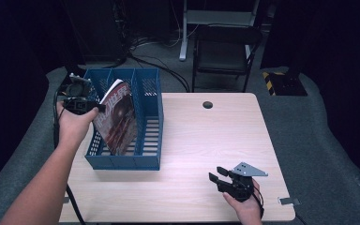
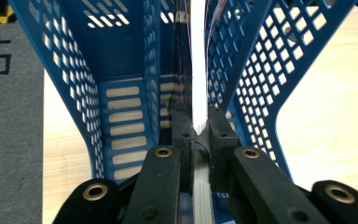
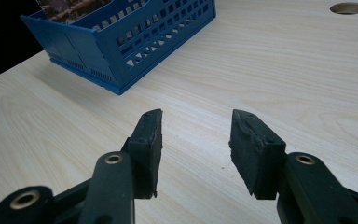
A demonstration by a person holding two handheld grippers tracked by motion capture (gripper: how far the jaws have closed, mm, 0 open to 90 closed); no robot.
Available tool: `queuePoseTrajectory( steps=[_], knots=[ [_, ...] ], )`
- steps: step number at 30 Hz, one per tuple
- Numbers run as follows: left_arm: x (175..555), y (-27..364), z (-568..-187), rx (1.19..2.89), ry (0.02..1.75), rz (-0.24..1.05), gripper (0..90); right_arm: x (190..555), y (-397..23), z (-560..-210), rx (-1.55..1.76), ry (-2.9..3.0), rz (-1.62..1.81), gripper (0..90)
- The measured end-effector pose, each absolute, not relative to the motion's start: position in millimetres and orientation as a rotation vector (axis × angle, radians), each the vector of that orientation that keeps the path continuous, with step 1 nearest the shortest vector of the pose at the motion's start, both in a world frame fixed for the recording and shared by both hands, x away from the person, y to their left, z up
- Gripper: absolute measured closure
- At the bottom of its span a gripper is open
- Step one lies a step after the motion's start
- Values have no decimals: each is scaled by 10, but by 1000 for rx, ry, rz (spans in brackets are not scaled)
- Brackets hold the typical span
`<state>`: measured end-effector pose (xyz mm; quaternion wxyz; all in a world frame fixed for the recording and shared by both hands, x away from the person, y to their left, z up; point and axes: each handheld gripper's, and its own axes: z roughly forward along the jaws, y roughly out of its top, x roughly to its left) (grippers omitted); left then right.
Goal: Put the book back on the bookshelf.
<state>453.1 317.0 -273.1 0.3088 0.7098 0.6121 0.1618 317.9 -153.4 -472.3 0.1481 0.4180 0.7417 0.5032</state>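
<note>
At left centre of the high view, the magazine [image 1: 117, 119] is clamped edge-on by the left gripper [image 1: 96, 107], leaning inside the blue file rack [image 1: 122, 161], long axis slanting upward. Lower right, the right gripper [image 1: 220, 176] rests with jaws apart, empty.

We see a magazine [image 1: 117, 117] with a glossy dark red cover and pale lettering, standing on edge and leaning to the right in the left-centre of the high view. It sits in the middle slot of a blue perforated plastic file rack [image 1: 151, 123] with three compartments, which rests on the table at the left of that frame. In the left gripper view we meet the magazine [image 2: 196, 84] edge-on, a thin pale strip running up the centre.
</note>
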Motion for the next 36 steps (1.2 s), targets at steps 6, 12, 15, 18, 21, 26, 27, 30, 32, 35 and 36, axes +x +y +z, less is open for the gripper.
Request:
queuePoseTrajectory(
  steps=[6,12,15,18,21,26,27,30,32,35,36],
  knots=[
    [4597,3167,-2734,1831,1638,468,845,3171,-1540,-4713,1198,2128,1447,537],
    [4696,3137,-2748,1782,1658,521,845,3168,-1558,-4709,1211,2122,1456,537],
    [4730,3125,-2755,1771,1660,529,845,3167,-1562,-4707,1207,2117,1459,538],
    [4776,3108,-2767,1766,1670,543,844,3162,-1567,-4702,1201,2115,1466,537],
    [4811,3101,-2765,1748,1679,538,844,3163,-1564,-4702,1203,2117,1471,538],
    [4851,3079,-2773,1743,1680,551,844,3163,-1574,-4699,1203,2113,1469,537],
    [4851,3079,-2773,1743,1680,551,844,3162,-1576,-4697,1204,2113,1470,537],
    [4868,3066,-2792,1747,1674,565,844,3161,-1577,-4696,1207,2112,1469,537],
    [4873,3055,-2803,1745,1682,566,844,3162,-1575,-4698,1204,2114,1469,538],
    [4882,3060,-2813,1745,1680,570,844,3166,-1570,-4704,1201,2115,1471,537],
    [4886,3063,-2814,1748,1676,573,844,3166,-1570,-4704,1201,2115,1471,537]
  ],
)
